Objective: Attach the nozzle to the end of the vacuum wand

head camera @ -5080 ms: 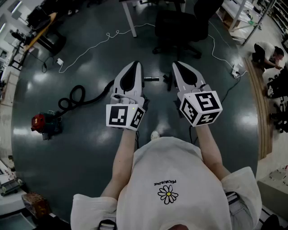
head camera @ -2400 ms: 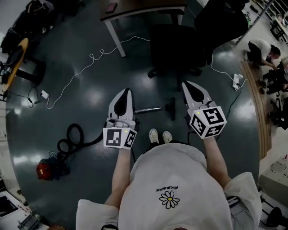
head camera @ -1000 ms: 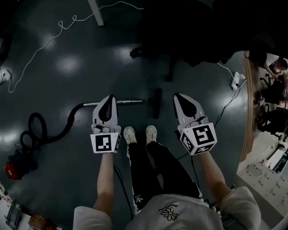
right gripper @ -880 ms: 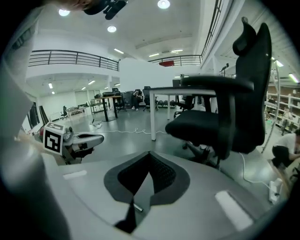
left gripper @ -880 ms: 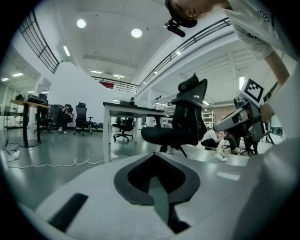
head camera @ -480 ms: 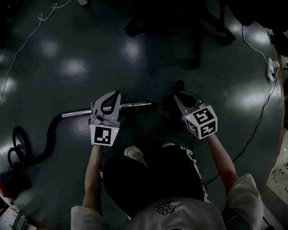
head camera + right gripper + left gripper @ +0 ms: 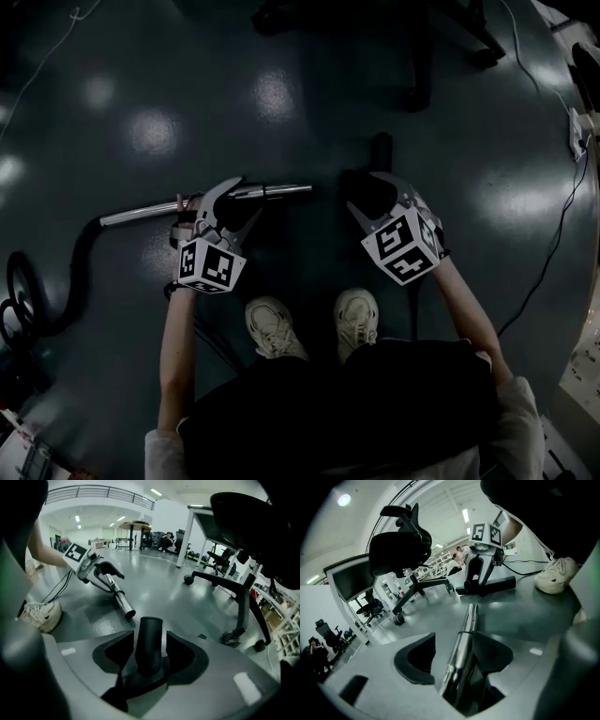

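Observation:
The chrome vacuum wand (image 7: 150, 212) lies on the dark floor, its open end pointing right. My left gripper (image 7: 239, 202) is down over it with its jaws opening. In the left gripper view the wand (image 7: 465, 630) runs between the pads (image 7: 417, 658) with a gap on the left side. The black nozzle (image 7: 379, 150) lies just right of the wand's end. My right gripper (image 7: 370, 192) straddles it, jaws opening. In the right gripper view the nozzle's round neck (image 7: 149, 639) stands between the pads, clear of both, with the wand's end (image 7: 125, 609) just beyond.
An office chair's wheeled base (image 7: 422, 37) stands just beyond the nozzle. The person's two shoes (image 7: 272, 328) are close behind the grippers. The black hose (image 7: 56, 281) curls off to the left. A cable (image 7: 553, 244) trails along the floor at the right.
The person has crouched and both grippers have dropped to the floor. Their jaws, shut before, now stand apart around the wand and the nozzle.

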{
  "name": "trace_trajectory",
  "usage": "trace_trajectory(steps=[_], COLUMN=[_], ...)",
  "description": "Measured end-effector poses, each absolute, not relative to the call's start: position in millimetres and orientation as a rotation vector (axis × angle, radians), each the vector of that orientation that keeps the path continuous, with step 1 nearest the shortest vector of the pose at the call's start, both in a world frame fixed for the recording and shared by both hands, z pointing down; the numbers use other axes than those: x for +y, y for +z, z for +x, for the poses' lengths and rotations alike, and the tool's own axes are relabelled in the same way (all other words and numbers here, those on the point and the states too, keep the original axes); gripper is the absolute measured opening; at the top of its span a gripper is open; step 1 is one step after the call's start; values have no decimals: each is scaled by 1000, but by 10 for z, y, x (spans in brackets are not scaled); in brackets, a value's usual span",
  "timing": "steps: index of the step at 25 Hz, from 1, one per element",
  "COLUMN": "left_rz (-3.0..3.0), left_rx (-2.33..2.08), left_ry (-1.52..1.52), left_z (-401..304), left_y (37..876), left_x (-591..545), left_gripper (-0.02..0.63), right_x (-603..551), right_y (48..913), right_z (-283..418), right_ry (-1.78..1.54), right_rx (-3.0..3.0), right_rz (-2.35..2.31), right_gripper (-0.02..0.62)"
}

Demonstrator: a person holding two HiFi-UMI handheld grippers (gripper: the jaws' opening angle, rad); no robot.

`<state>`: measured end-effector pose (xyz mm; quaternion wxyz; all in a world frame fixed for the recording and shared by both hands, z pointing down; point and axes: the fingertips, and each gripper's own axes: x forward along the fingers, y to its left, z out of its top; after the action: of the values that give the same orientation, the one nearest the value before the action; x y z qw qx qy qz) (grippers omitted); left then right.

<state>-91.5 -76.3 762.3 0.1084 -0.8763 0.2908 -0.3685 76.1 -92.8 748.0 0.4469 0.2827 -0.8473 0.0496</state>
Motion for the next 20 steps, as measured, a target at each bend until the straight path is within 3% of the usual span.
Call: trace_trajectory(steps=[4, 6, 8, 9, 11, 15, 16, 18, 20], left_rz=[-2543, -2482, -2533, -2606, -2732, -2651, -2622, -2575, -2569], left_rx=[850, 826, 742, 674, 578, 511, 481, 441, 431], left_ry=[-1106, -1189, -1279, -1333, -1425, -1580, -1607, -1612, -1582], left_z=[-928, -994, -1016, -1010, -1004, -1061, -1064, -1066, -1064], left_y=[7598, 7557, 7614, 7695, 7837, 8061, 8113, 8143, 8138], left_x=[-732, -695, -623, -575, -542, -647, -660, -684, -696], left_gripper=[248, 181, 163, 177, 297, 314, 301, 212, 206], right_x=[-901, -885, -913, -940, -993, -1004, -1000, -992, -980], right_y=[7702, 7717, 7691, 7679, 7675, 7717, 7728, 7756, 7791], right_z=[658, 600, 624, 651, 680, 626, 604, 556, 510], right_ry=[-33, -56, -51, -46, -52, -94, -106, -135, -178], right_rx=[-2003, -2024, -2059, -2070, -2069, -2058, -2058, -2057, -2046], right_rz=[595, 533, 520, 523, 511, 419, 398, 360, 317], right_gripper=[204, 196, 195, 195, 195, 195, 195, 195, 195])
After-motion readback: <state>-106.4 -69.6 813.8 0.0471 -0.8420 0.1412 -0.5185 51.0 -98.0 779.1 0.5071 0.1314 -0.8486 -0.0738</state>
